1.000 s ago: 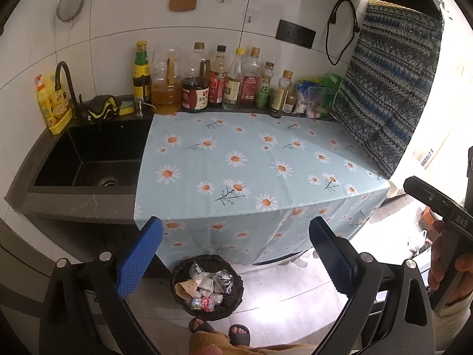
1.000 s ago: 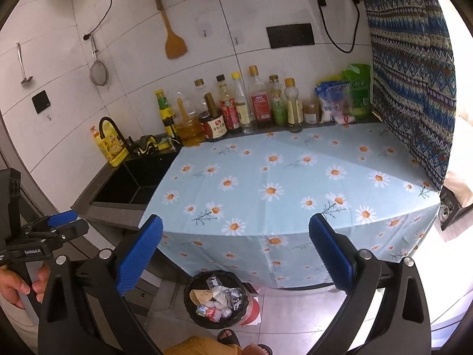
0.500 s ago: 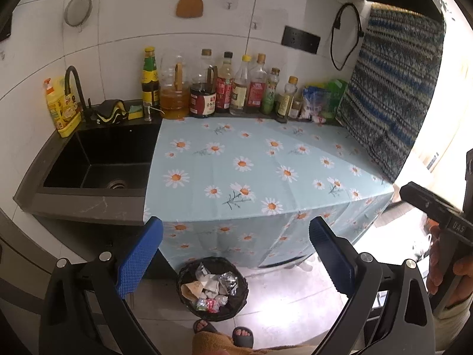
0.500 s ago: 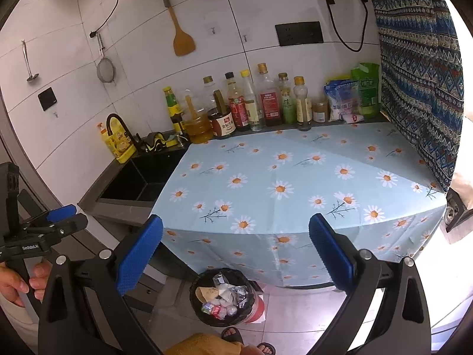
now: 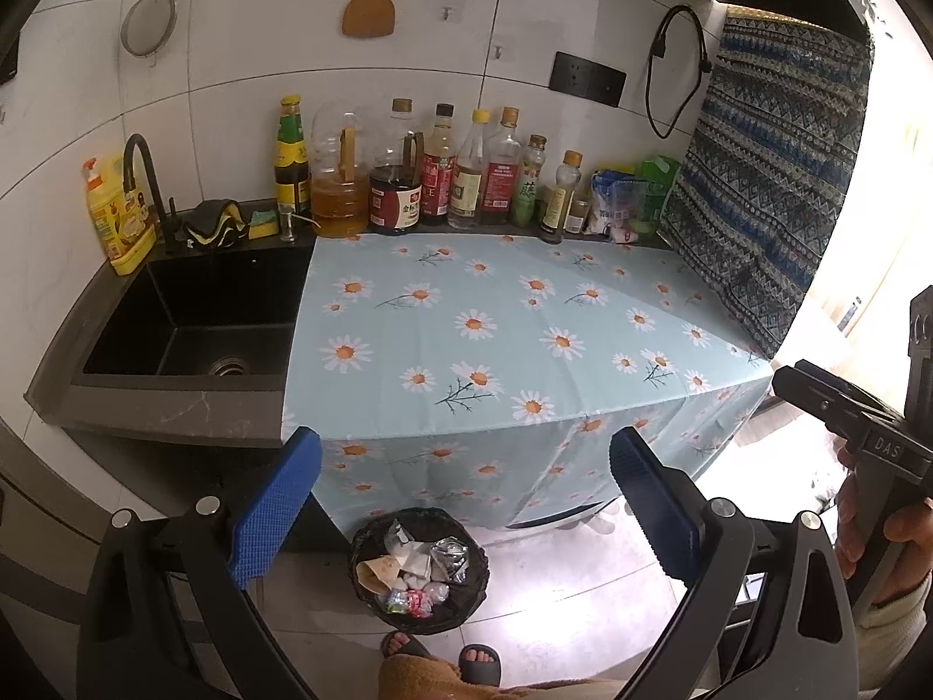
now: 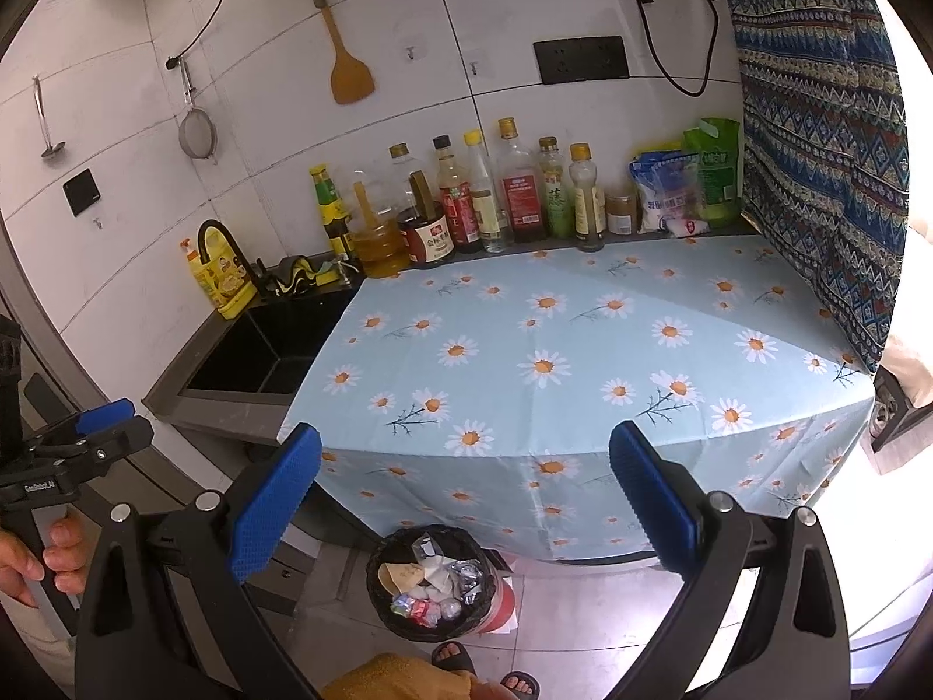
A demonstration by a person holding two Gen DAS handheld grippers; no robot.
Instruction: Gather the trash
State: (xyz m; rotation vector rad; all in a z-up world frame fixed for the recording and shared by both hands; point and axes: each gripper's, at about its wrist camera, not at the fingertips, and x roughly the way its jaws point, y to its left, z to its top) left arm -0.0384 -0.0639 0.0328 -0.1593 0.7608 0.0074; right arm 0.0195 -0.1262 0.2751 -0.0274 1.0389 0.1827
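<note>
Your left gripper (image 5: 465, 513) and right gripper (image 6: 465, 510) both gape wide, holding nothing, above the bin (image 5: 420, 570). "DAS" marks the right gripper's handle; "GenRobot.AI" the left's.

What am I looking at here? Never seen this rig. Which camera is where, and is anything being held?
No robot: a person holds a two-finger clamp tool in each hand, each with a fisheye camera looking out between its blue fingers. One picture is from the left gripper, the other from the right gripper. Each view also catches the other tool at its edge. Both grippers are open and hold nothing. Ahead is a kitchen counter under a daisy tablecloth; nothing lies on the cloth itself. Bottles line the wall behind it, and a black sink sits to the left. On the floor stands a trash bin with wrappers inside.
</note>
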